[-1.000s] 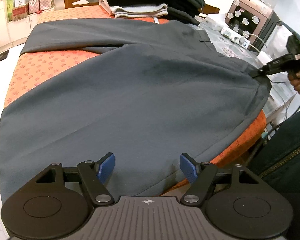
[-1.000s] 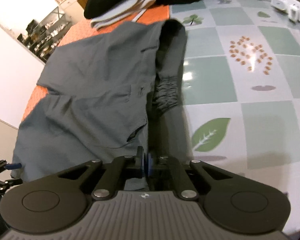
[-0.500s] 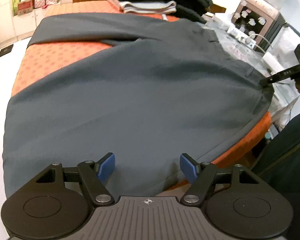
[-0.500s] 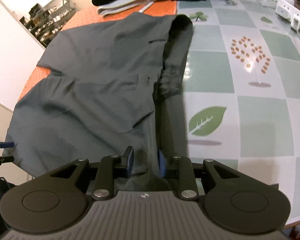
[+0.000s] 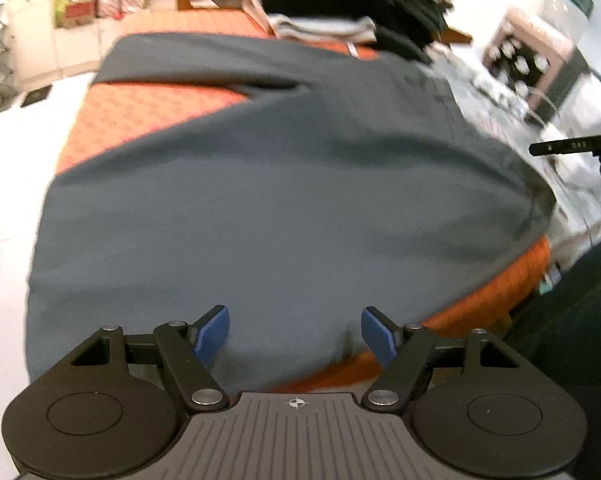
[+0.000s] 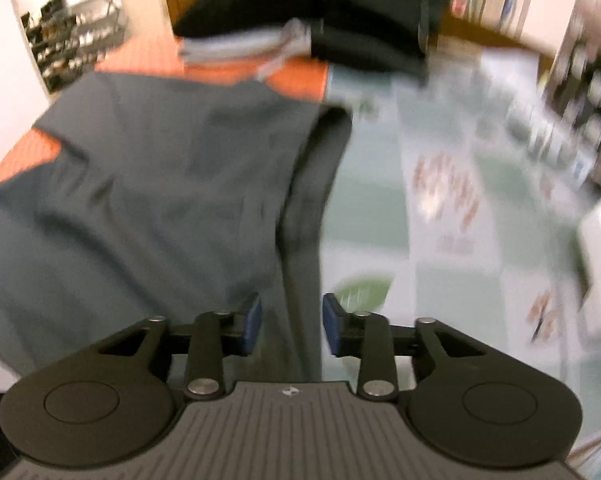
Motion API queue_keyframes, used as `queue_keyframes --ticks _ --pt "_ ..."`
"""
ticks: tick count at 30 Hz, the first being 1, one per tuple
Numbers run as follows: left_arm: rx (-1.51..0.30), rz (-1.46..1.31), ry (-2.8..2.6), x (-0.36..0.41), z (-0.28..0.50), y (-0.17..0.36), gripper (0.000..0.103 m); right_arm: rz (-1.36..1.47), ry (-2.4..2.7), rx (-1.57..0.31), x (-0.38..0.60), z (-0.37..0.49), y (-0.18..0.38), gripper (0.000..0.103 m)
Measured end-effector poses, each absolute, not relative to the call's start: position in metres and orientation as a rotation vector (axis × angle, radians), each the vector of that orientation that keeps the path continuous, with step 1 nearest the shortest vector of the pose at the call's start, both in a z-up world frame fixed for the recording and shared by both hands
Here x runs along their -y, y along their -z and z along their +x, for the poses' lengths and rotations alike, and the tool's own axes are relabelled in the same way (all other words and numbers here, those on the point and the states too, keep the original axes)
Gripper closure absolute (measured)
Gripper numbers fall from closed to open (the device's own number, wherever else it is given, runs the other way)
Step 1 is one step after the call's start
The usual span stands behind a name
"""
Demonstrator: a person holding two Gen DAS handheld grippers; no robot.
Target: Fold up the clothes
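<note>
Dark grey trousers [image 5: 284, 200] lie spread flat across the middle of both views; their near hem sits just beyond the left gripper [image 5: 294, 336], whose blue-padded jaws stand wide and empty, while the thick waistband edge [image 6: 304, 240] runs down the right wrist view between the jaws of the right gripper [image 6: 291, 326], which are opening with no pad pressing the cloth. The fabric is smooth and matte with soft creases, resting partly on an orange patterned cloth [image 5: 152, 112] and partly on a glossy leaf-print cover [image 6: 420, 220]. Folded dark clothes [image 6: 340, 20] are stacked at the upper centre, shelves [image 6: 68, 36] at upper left.
</note>
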State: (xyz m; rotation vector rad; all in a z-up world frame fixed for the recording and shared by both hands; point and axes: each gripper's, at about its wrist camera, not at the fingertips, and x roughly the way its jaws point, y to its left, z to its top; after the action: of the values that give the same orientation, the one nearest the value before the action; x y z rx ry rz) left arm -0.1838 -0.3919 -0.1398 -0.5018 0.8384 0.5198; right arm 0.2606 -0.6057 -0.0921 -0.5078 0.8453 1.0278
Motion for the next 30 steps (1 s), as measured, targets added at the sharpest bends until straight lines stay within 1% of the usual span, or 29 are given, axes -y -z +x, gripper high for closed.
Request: queue_keyframes --ticks 2,3,7,12,17,18,19,20,24,30 --pt "-0.818 -0.515 -0.559 0.386 -0.186 0.138 0.028 -0.493 -1.065 -0.804 0.592 0.258 0.083 0.058" --pt "-0.813 -0.522 -0.574 0.383 -0.187 0.139 0.028 -0.492 -1.078 -0.801 0.584 0.260 0.083 0.055" --pt "-0.812 -0.534 -0.617 0.375 -0.190 0.143 0.028 -0.486 -1.091 -0.810 0.552 0.269 0.092 0.054" --pt "-0.828 -0.544 -0.640 0.376 -0.196 0.146 0.028 -0.382 -1.038 -0.934 0.519 0.297 0.125 0.055" --pt "-0.837 -0.564 -0.678 0.380 -0.202 0.150 0.028 -0.333 -1.010 -0.984 0.499 0.315 0.149 0.055" --pt "-0.839 -0.568 -0.686 0.381 -0.202 0.151 0.028 -0.355 -1.012 -0.974 0.494 0.315 0.152 0.068" --pt "-0.840 -0.573 -0.690 0.382 -0.203 0.152 0.028 -0.396 -1.002 -0.962 0.488 0.314 0.155 0.093" --pt "-0.841 -0.578 -0.695 0.382 -0.203 0.153 0.028 -0.433 -0.991 -0.951 0.483 0.314 0.158 0.101" --pt "-0.835 -0.575 -0.720 0.385 -0.205 0.151 0.028 -0.410 -0.925 -0.905 0.477 0.320 0.153 0.102" --pt "-0.817 -0.598 -0.771 0.390 -0.215 0.148 0.028 -0.403 -1.036 -0.834 0.489 0.301 0.126 0.095"
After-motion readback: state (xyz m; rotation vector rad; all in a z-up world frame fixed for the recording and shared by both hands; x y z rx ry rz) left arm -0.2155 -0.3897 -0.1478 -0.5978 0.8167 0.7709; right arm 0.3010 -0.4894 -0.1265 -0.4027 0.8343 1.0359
